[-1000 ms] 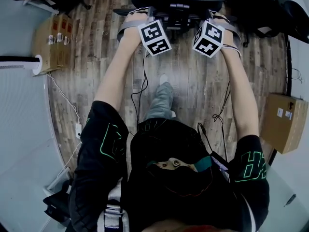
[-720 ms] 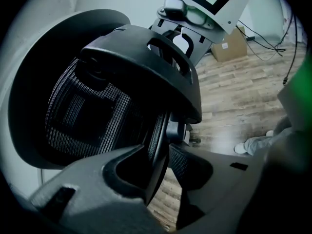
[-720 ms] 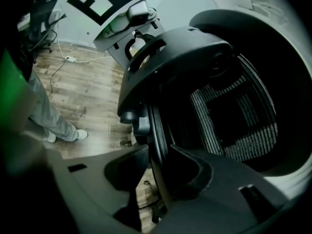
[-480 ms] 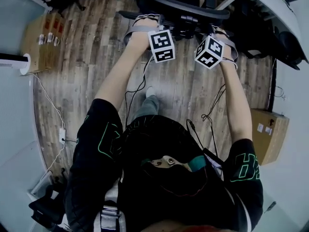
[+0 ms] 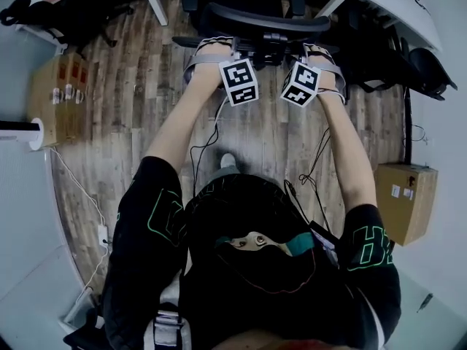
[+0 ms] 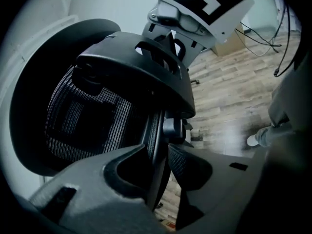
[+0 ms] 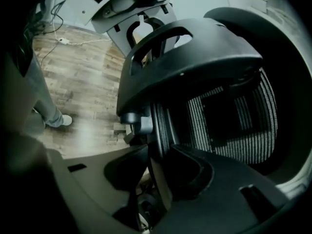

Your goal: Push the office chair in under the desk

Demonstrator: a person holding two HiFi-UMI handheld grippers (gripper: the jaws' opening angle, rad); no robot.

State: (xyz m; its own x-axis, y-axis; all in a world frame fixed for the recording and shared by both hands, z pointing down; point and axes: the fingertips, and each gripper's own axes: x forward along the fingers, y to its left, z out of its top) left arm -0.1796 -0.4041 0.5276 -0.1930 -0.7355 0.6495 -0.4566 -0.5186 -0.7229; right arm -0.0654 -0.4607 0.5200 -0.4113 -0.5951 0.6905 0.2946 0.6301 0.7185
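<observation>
Office chair (image 5: 263, 22): black, mesh-backed; straight ahead of both grippers, backrest top nearest them, seat and armrests farther on, reaching in under the desk's front edge.
Desk (image 5: 383, 2): white top, beyond the chair from the grippers; one white leg (image 5: 151, 0) ahead and to the left of the left gripper.
Left gripper (image 6: 157, 150): clamped on the backrest's edge on its own side; jaws fairly wide, gap filled by that edge, mesh against the inner faces; jaws just been closing onto it.
Right gripper (image 7: 160, 149): clamped the same way on the backrest's other edge, at about the same width; nothing else between the jaws.
Marker cubes (image 5: 239, 81) (image 5: 300, 84): one per gripper, on the person's side of the jaws, side by side and apart.
Left cardboard box (image 5: 62, 97): on the floor, well to the left of the left gripper and slightly behind it; closed, contents not visible; small items or labels on top too small to tell.
Right cardboard box (image 5: 405, 199): on the floor, to the right of and well behind the right gripper; closed, labelled, contents not visible.
Floor (image 5: 277, 144): wood planks, below and behind both grippers.
Cables (image 5: 211, 133): black, trailing back from the grippers toward the person.
Shoe (image 5: 228, 160): light-coloured, behind the grippers, between the forearms.
</observation>
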